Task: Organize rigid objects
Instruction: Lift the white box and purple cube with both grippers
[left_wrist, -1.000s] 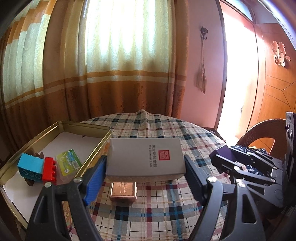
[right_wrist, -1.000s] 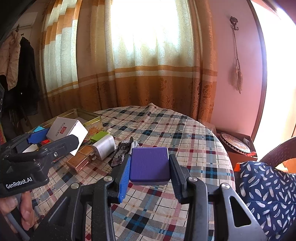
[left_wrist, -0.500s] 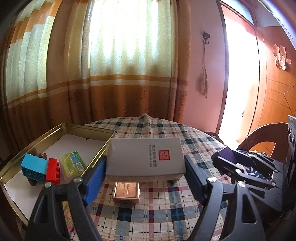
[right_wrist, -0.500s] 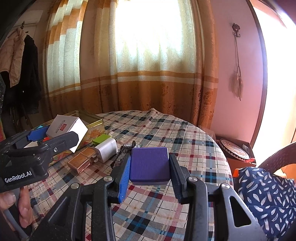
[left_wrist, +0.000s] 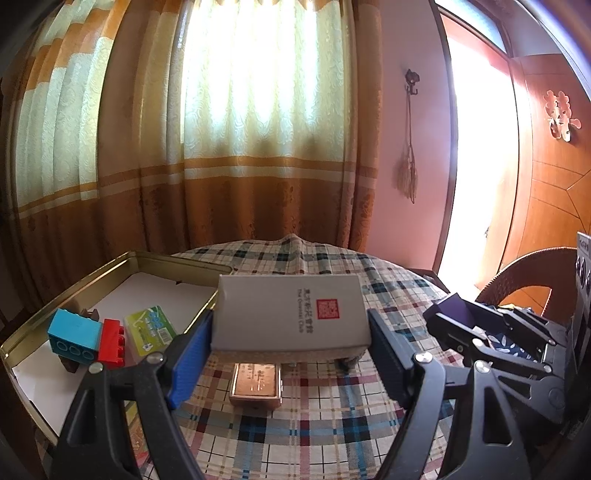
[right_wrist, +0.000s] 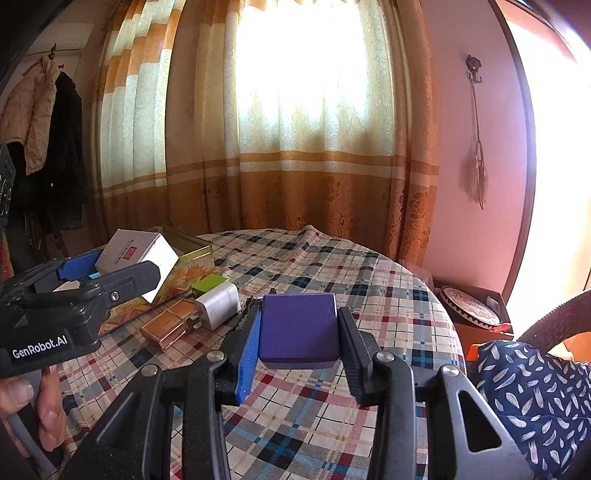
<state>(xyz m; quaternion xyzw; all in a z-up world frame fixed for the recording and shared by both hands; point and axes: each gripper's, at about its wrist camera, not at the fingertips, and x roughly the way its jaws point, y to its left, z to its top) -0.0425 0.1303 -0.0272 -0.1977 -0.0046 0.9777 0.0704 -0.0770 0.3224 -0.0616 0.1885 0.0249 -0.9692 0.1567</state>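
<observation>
My left gripper (left_wrist: 290, 345) is shut on a white box with a red seal (left_wrist: 291, 315), held above the checked table beside the gold tin tray (left_wrist: 177, 262). The tray holds a blue brick (left_wrist: 75, 336), a red brick (left_wrist: 112, 343) and a green card (left_wrist: 149, 328). My right gripper (right_wrist: 297, 343) is shut on a purple box (right_wrist: 298, 326), held above the table; it also shows in the left wrist view (left_wrist: 458, 314). The white box also shows in the right wrist view (right_wrist: 136, 254), over the tray (right_wrist: 192, 254).
On the table lie a copper-coloured case (left_wrist: 256, 380) (right_wrist: 168, 326), a white charger block (right_wrist: 218, 304), a green block (right_wrist: 208, 283) and a dark object (right_wrist: 247, 310). A wicker chair (left_wrist: 532, 273) with a blue patterned cushion (right_wrist: 532, 387) stands at the right.
Both grippers have risen a little with their boxes still held; the table and tray sit lower in both views. The grips have not changed.
</observation>
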